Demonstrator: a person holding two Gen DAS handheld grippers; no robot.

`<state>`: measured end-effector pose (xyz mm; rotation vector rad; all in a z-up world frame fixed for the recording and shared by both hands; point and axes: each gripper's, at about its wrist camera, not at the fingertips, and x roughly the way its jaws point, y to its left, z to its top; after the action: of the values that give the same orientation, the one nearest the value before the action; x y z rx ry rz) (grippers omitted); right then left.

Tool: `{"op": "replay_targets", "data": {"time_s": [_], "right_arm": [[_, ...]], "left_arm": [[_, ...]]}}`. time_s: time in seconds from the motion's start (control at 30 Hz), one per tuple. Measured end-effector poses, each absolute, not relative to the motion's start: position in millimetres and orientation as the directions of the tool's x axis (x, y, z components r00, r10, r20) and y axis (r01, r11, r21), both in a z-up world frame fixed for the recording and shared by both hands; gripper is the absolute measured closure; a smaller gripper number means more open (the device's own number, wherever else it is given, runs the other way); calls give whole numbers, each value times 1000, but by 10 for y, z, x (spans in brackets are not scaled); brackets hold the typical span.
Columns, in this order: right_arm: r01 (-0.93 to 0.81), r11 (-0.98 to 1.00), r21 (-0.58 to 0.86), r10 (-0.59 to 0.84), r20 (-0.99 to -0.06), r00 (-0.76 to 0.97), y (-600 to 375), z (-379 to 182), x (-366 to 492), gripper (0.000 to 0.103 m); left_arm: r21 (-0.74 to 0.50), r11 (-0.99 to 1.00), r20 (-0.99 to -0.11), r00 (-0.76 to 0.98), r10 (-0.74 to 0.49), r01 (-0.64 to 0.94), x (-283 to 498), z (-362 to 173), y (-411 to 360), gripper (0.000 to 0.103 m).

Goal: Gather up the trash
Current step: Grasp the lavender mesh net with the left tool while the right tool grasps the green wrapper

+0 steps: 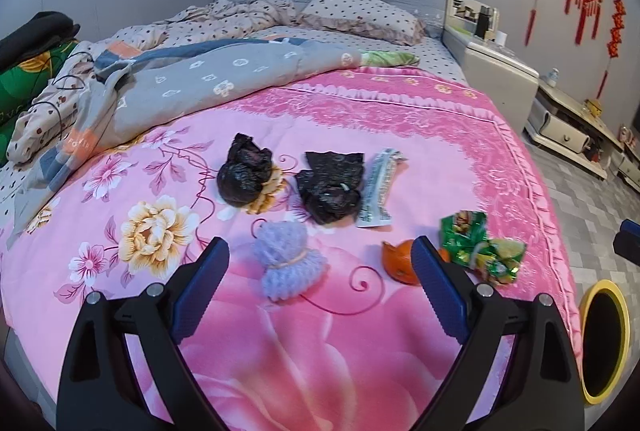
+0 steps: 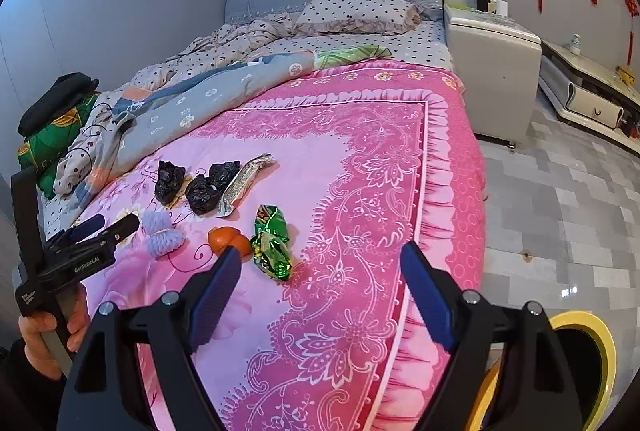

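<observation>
Over the pink bed cover [image 1: 400, 119], the left gripper [image 1: 320, 259] hangs with jaws wide and empty, a lilac foam net [image 1: 286, 267] lying between them. Beyond sit two black bags [image 1: 244, 175] [image 1: 330, 191], then a silver wrapper [image 1: 380, 191], orange peel [image 1: 396, 263], a green wrapper [image 1: 476, 251]. Right gripper [image 2: 320, 263]: jaws spread, nothing held. Yellow-rimmed bin [image 2: 580, 347] stands on the floor beside the bed.

Pink floral bedspread [image 1: 400, 119], green wrapper [image 1: 476, 247], yellow-rimmed bin [image 1: 624, 335]
</observation>
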<state>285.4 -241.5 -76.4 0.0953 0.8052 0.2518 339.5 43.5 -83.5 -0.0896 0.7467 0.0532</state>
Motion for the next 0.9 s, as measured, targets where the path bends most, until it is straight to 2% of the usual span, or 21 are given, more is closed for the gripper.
{"op": "replay_targets", "data": {"time_s": [0.4, 0.8, 0.9], "right_arm": [[-234, 959, 162, 273, -755, 596, -1981, -1239, 3378, 25], [-258, 954, 154, 275, -796, 540, -1651, -1695, 3875, 25], [-245, 955, 169, 277, -807, 522, -1648, -1803, 3952, 32]], "left_arm": [[-86, 985, -729, 683, 41, -151, 3855, -1267, 703, 15], [-86, 988, -769, 639, 17, -130, 4149, -1678, 663, 15], [-129, 985, -779, 626, -26, -119, 4223, -1755, 660, 21]]}}
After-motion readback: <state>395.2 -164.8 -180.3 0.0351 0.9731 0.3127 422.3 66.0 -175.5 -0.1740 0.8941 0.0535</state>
